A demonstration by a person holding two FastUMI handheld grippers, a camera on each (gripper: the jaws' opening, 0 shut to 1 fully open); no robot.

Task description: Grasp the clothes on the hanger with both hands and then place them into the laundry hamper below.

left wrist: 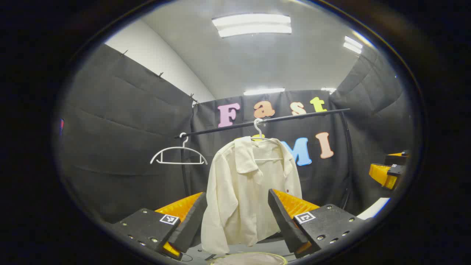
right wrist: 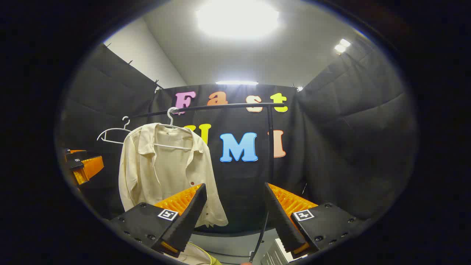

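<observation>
While both tongs hang short of the rail, nothing is gripped. Left tongs point(left wrist: 237, 217) spread wide, fingers apart, aimed straight at the cream shirt point(left wrist: 246, 191); no contact with the cloth. Right tongs point(right wrist: 235, 217) also spread wide, pointing at the black wall just right of the shirt point(right wrist: 165, 169), empty between the fingers.

Shirt hangs on a white hanger point(left wrist: 259, 138), hooked over a black rail point(left wrist: 265, 120) that runs across the back of the booth. Collar open, one sleeve drooping on the left side in the left gripper view, hem loose. Second white hanger point(left wrist: 178, 154) bare, hooked on the same rail further to the left, well apart from the shirt.

Rim of the laundry hamper point(left wrist: 250, 258) shows at the bottom edge of the left gripper view, below the shirt; in the right gripper view a pale bit of it sits low by the left finger point(right wrist: 197, 255), mostly cut off.

Right gripper's body visible far right in the left gripper view; left one far left in the right gripper view. Ceiling lights on.
</observation>
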